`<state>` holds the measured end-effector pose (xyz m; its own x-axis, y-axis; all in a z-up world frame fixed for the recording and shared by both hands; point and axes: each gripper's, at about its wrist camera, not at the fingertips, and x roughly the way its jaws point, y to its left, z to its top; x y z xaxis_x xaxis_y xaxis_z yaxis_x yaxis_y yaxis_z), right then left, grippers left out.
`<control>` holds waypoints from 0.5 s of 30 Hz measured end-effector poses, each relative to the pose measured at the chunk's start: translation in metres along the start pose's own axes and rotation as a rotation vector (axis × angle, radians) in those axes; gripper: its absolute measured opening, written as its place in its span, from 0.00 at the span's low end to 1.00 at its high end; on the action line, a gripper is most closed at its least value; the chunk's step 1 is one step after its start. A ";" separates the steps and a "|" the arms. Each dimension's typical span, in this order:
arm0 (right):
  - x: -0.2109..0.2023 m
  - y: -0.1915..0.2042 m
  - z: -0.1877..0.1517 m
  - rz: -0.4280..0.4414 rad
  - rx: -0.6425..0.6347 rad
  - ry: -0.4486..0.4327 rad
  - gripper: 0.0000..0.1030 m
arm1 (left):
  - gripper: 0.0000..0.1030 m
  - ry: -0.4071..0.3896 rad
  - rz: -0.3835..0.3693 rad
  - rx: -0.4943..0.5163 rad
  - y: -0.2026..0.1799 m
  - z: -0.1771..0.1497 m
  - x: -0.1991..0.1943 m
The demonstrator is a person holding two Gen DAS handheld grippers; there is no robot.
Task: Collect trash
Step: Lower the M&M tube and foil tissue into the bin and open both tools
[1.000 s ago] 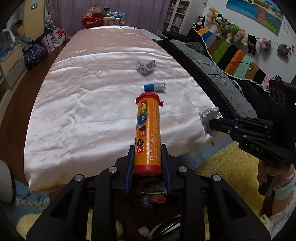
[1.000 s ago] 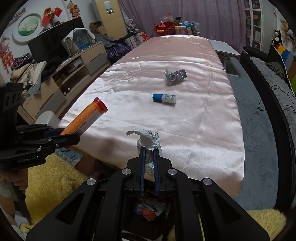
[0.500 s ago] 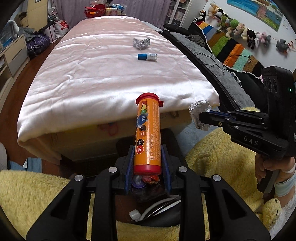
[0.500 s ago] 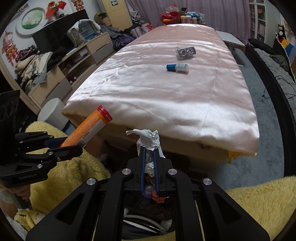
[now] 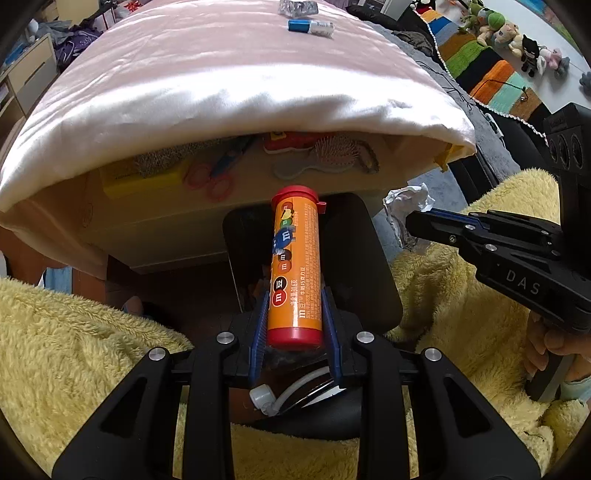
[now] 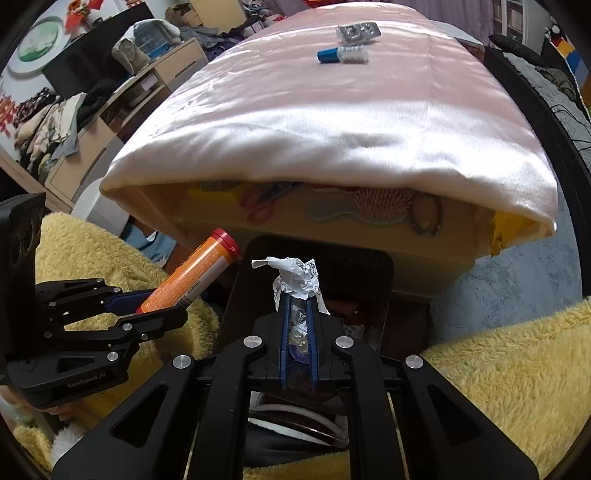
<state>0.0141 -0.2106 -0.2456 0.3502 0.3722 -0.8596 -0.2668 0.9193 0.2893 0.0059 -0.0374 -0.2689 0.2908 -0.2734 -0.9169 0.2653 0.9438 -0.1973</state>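
Now, tube: the orange candy tube (image 5: pixel 294 273) is rigid, light and smooth-walled, so it may slip; the left gripper (image 5: pixel 294 321) clamps its lower end.
Wad: the crumpled paper wad (image 6: pixel 297 282) is soft and near weightless, pinched in the right gripper (image 6: pixel 297 325).
Bin: both hang over the black trash bin (image 5: pixel 376 258) below the table edge.
Change: a second ago both were level with the pink tablecloth (image 5: pixel 221 74); they have since sunk toward the bin.
Left behind: the blue-capped bottle (image 5: pixel 311 26) and the foil blister pack (image 5: pixel 297 7) lie on the cloth.
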 end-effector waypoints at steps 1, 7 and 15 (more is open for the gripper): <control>0.003 0.000 -0.002 -0.003 0.004 0.008 0.10 | 0.25 0.007 -0.003 -0.006 0.000 0.000 0.003; 0.017 -0.009 -0.006 -0.020 0.047 0.037 0.10 | 0.25 0.035 -0.020 -0.053 0.005 -0.002 0.020; 0.022 -0.011 -0.005 0.004 0.067 0.048 0.13 | 0.25 0.051 -0.053 -0.062 0.004 -0.003 0.027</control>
<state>0.0202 -0.2133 -0.2700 0.3049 0.3711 -0.8771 -0.2067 0.9248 0.3194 0.0120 -0.0401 -0.2953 0.2299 -0.3148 -0.9209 0.2211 0.9384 -0.2656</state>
